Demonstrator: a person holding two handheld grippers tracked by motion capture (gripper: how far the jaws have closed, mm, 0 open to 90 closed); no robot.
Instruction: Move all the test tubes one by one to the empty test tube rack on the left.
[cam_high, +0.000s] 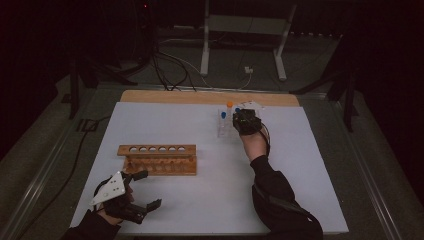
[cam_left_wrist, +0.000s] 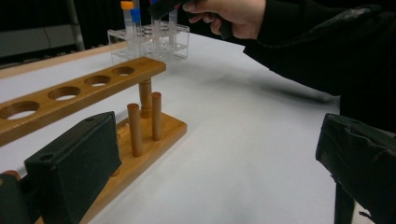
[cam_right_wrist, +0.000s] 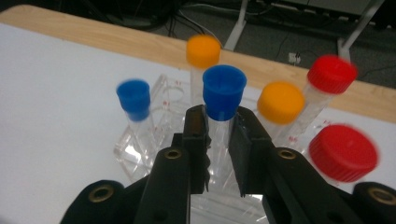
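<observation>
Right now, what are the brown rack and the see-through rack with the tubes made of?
The brown rack looks like wood with a smooth, slightly glossy finish: warm brown with faint grain, and round pegs. The see-through rack is probably clear hard plastic, since the table shows through its shiny edges. The tube in the right gripper looks like clear plastic with a matte blue cap.

Clear rack (cam_right_wrist: 154, 135) markings: small red characters printed on the top plate beside the holes, around 10 o'clock and 3 o'clock of the gripped blue-capped tube (cam_right_wrist: 223, 100); too blurred to read.
Tube caps: plain, no lettering.
Wooden rack (cam_high: 157, 159): no label or number legible.
White table cover (cam_high: 165, 125): no print seen.
Gripper bodies: no brand legible.
</observation>
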